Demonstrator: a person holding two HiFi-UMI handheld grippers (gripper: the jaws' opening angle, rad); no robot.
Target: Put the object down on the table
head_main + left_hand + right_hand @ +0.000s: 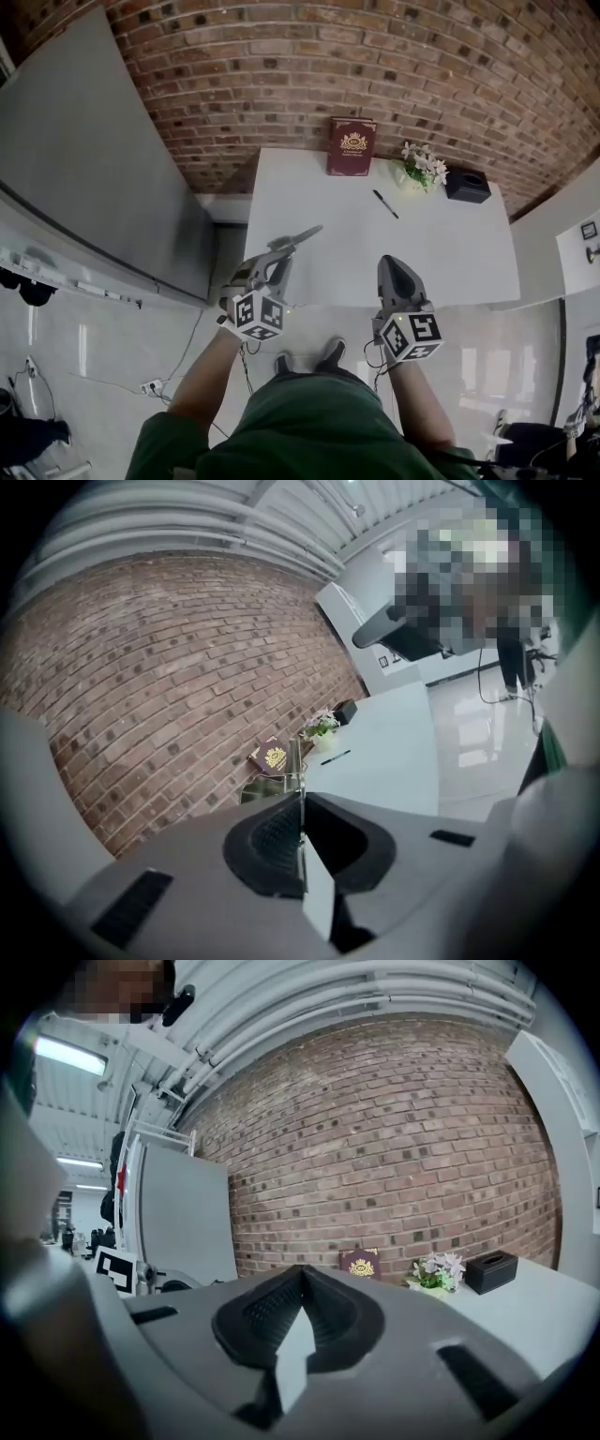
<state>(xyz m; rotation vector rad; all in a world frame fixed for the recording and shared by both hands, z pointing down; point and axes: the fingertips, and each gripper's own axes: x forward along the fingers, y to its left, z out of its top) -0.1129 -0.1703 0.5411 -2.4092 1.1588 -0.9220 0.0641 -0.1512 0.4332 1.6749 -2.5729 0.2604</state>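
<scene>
Before the white table (450,248), the left gripper (279,250) pinches a thin metal tool (305,233). The right gripper (396,264) is closed on nothing. Next, the tool must go forward and down onto the table.

**An office room in a loft-style building**

A bare brick wall (375,66) runs behind a white table (450,253). A book (352,146), a pen (385,203), a pot of flowers (422,167) and a black box (468,185) sit towards its far edge. A whiteboard (84,178) stands beside it on a glossy floor (94,347). Pipes (356,997) and a strip light (70,1056) line the ceiling.
</scene>
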